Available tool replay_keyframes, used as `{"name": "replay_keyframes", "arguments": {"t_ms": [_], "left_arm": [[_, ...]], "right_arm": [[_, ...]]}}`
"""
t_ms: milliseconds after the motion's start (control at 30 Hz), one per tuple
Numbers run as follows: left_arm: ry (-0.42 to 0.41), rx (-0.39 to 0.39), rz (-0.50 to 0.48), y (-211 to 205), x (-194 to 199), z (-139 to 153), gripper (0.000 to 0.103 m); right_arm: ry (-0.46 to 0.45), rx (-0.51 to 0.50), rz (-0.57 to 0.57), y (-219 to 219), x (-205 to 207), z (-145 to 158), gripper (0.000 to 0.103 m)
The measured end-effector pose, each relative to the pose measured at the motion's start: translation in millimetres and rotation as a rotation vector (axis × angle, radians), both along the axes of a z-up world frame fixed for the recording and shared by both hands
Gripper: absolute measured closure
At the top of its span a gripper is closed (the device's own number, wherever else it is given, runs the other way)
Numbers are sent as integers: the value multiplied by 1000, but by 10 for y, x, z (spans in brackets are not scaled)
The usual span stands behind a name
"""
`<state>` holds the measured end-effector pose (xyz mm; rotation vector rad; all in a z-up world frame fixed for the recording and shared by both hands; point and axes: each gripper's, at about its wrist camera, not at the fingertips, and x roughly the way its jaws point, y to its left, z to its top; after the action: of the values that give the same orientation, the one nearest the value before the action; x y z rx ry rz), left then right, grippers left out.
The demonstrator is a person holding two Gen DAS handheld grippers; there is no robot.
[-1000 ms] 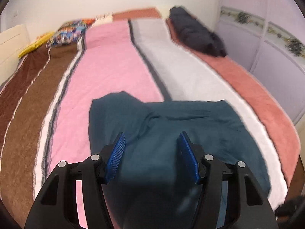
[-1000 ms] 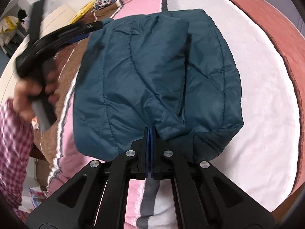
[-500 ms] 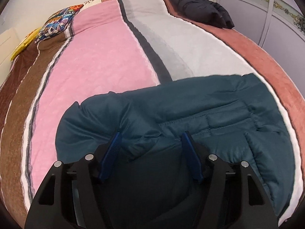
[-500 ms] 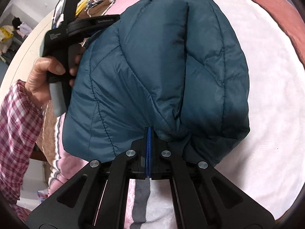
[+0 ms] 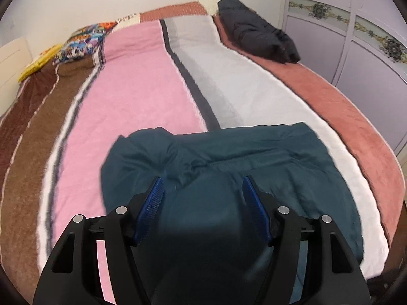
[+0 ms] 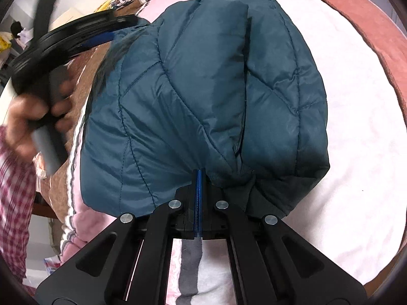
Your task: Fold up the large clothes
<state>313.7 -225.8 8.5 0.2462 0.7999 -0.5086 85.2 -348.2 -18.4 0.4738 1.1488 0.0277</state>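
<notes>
A teal quilted jacket [image 5: 229, 167] lies folded on the striped bedspread [image 5: 142, 96], near the bed's front edge. My left gripper [image 5: 201, 185] hovers over its near part, jaws open, blue pads clear of the cloth. In the right wrist view the jacket [image 6: 203, 96] fills the middle. My right gripper [image 6: 198, 175] is shut at its near hem, where the fabric puckers toward the fingertips. The left gripper [image 6: 119, 26] shows there blurred at the jacket's upper left, held by a hand [image 6: 28, 122].
A black jacket [image 5: 257, 40] is bundled at the far right of the bed. A colourful pillow [image 5: 81, 43] and a yellow item [image 5: 38, 63] lie at the far left. Lilac wardrobe doors [image 5: 368, 58] stand right of the bed. A plaid sleeve [image 6: 12, 185] is at left.
The left gripper dipped close over the jacket half a second ago and has drawn back and up again. The right gripper stays shut at the hem.
</notes>
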Motion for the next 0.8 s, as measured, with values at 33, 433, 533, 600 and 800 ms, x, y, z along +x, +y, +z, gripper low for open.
{"name": "replay_keyframes", "arguments": {"t_ms": [33, 433, 533, 600, 800], "left_arm": [[-6, -1, -1, 34, -67, 38, 39], [15, -8, 54, 544, -835, 246, 36], [27, -12, 72, 646, -971, 240, 36], [41, -14, 76, 695, -1045, 231, 36], [41, -16, 80, 802, -1279, 245, 36]], "right_arm": [[-1, -7, -2, 33, -4, 5, 103], [-20, -126, -34, 405, -97, 107, 101], [-24, -149, -39, 461, -110, 154, 100], [-26, -159, -45, 494, -138, 180, 99], [-32, -191, -54, 554, -236, 272, 94]]}}
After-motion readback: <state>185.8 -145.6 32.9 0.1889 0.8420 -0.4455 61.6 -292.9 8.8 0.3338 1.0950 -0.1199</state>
